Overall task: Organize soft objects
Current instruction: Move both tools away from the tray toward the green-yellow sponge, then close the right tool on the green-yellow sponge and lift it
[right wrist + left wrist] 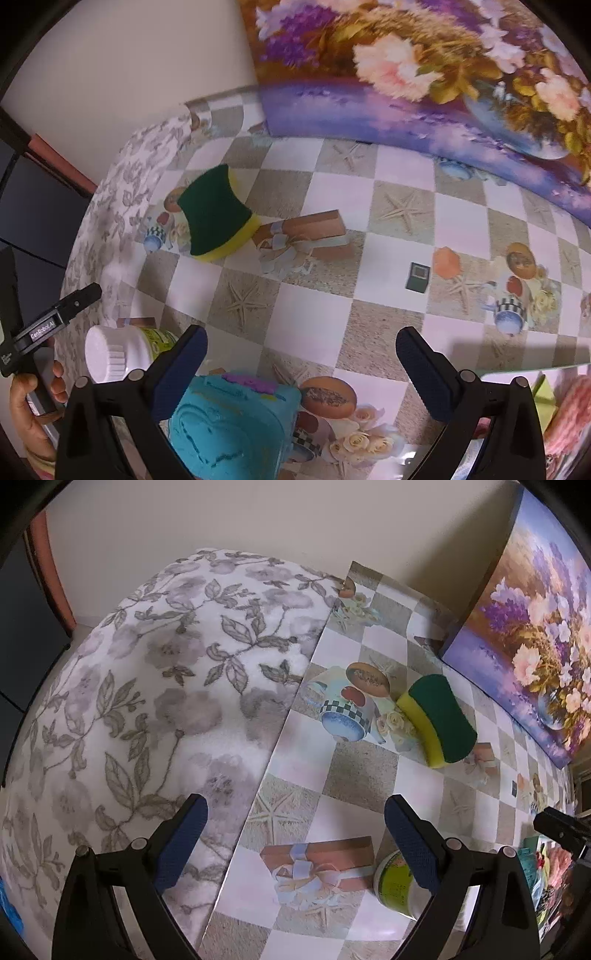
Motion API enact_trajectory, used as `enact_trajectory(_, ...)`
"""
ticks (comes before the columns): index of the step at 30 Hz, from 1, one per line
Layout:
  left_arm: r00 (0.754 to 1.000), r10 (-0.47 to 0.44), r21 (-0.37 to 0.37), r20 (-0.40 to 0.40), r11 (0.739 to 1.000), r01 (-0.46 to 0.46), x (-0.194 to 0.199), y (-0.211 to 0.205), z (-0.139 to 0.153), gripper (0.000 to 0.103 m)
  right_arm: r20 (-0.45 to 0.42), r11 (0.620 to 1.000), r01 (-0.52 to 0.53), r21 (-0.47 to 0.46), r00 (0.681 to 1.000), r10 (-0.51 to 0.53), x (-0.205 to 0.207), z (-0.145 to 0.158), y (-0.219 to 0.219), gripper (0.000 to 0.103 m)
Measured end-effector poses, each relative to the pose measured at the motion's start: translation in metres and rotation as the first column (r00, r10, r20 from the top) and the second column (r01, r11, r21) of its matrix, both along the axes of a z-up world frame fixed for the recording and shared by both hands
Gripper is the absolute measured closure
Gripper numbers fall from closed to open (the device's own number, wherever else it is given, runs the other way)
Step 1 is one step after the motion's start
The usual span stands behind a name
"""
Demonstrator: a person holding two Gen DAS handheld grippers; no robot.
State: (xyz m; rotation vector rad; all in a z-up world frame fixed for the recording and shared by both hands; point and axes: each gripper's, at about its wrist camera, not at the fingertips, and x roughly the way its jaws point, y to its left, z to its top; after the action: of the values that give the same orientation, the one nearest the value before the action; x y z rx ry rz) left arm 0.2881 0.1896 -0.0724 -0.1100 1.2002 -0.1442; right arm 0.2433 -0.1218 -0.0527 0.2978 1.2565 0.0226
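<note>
My checkered, picture-printed tablecloth (332, 302) runs back to a plain cream wall (258, 517); a grey floral fleece blanket (147, 686) borders it beyond the green-and-yellow sponge (214, 214), a flower painting (424, 74) behind. Bare checks lie open around that sponge. My left gripper (295, 834) and right gripper (301, 354) both gape wide, empty.

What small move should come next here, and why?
Probably ease the left tool forward and to its right toward the green and yellow kitchen sponge. Both tools are open and empty, and the sponge lies free on the checkered tablecloth, ahead of the left tool. The right tool hovers over a turquoise soft pouch instead.
</note>
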Motion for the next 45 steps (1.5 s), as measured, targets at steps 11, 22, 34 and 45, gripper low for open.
enact_trajectory(11, 0.998, -0.069, -0.028, 0.004, 0.997, 0.069, 0.005, -0.011, -0.014, 0.006, -0.101, 1.000, -0.023, -0.017, 0.995, 0.021, 0.026, -0.026, 0.014, 0.000)
enact_trajectory(22, 0.997, -0.070, -0.058, -0.018, 0.996, 0.069, 0.030, -0.014, -0.018, 0.007, -0.023, 0.996, -0.082, -0.044, 0.996, 0.081, 0.059, -0.017, 0.034, 0.001)
enact_trajectory(34, 0.989, -0.108, -0.144, -0.098, 0.985, 0.093, 0.061, -0.041, -0.030, 0.007, 0.015, 0.990, -0.138, -0.043, 0.990, 0.138, 0.091, -0.030, 0.052, 0.023)
enact_trajectory(45, 0.990, -0.083, -0.156, -0.118, 0.986, 0.064, 0.068, -0.038, -0.040, 0.007, 0.020, 0.978, -0.211, 0.002, 0.977, 0.211, 0.108, -0.048, 0.063, 0.048)
